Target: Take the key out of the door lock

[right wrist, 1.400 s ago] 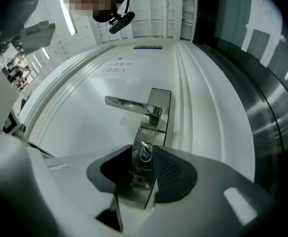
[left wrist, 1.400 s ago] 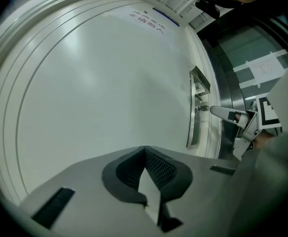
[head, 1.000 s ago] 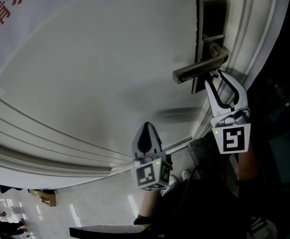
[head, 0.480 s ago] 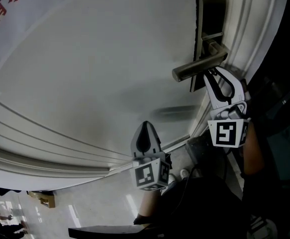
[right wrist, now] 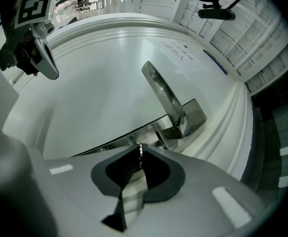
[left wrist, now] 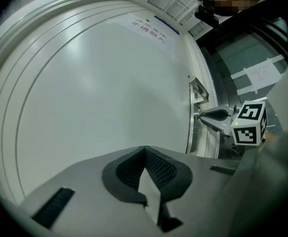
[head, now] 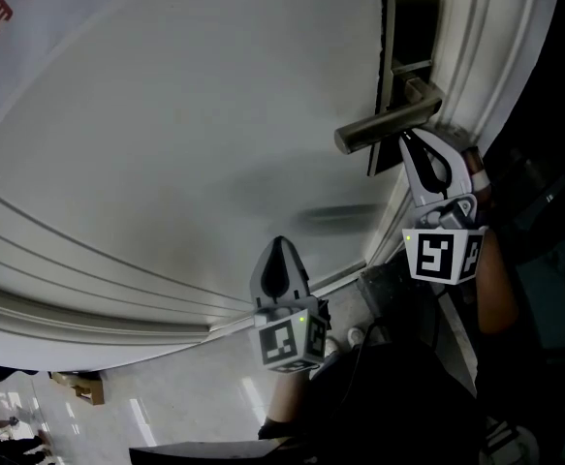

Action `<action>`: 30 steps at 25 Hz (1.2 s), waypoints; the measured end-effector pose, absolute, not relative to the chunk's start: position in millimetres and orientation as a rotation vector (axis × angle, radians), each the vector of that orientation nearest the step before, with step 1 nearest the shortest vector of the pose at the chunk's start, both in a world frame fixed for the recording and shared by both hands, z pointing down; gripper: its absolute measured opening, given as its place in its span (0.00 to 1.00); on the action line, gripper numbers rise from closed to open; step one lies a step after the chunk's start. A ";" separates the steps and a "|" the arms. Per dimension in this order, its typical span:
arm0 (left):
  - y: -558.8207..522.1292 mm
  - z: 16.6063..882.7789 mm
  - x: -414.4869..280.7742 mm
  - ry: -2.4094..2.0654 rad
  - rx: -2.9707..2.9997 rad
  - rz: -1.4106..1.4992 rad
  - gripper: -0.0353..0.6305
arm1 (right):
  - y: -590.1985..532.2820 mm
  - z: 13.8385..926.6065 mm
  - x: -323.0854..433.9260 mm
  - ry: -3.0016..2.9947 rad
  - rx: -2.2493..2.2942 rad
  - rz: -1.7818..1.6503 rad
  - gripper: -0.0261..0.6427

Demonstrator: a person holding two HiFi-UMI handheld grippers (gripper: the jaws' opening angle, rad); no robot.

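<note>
A metal lock plate with a lever handle sits near the right edge of the white door. My right gripper points up at the plate just below the handle. In the right gripper view its jaws are closing, and the thin metal key stands edge-on between the fingertips, pressed by the pads, under the handle. My left gripper hangs lower and to the left, apart from the lock. It is shut with nothing in it.
Red lettering runs across the door's upper left. Raised mouldings curve along the door's lower part, and the door frame stands right of the lock. Shiny floor shows at the bottom left.
The right gripper's jaws have drawn together, and it has edged up closer under the handle. The left gripper has barely moved.
</note>
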State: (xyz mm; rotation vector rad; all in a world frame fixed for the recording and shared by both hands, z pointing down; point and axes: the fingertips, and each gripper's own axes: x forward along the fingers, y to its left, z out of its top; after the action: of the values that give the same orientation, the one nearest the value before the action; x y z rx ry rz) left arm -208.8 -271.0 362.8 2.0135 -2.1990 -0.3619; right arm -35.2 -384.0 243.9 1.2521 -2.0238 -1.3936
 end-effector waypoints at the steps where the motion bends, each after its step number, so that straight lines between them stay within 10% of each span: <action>1: -270.7 363.9 -209.2 -2.199 2.015 -0.359 0.05 | -383.9 244.5 -35.1 -2.019 1.252 -1.399 0.08; 30: -267.6 366.4 -209.9 -2.187 2.020 -0.357 0.05 | -383.7 250.1 -35.8 -1.743 1.032 -1.606 0.06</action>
State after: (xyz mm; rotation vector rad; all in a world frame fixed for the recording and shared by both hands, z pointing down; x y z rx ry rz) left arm -209.9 -267.6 366.4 2.0199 -2.1873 -0.3572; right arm -35.8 -383.7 250.1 1.0322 -1.7435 -1.6056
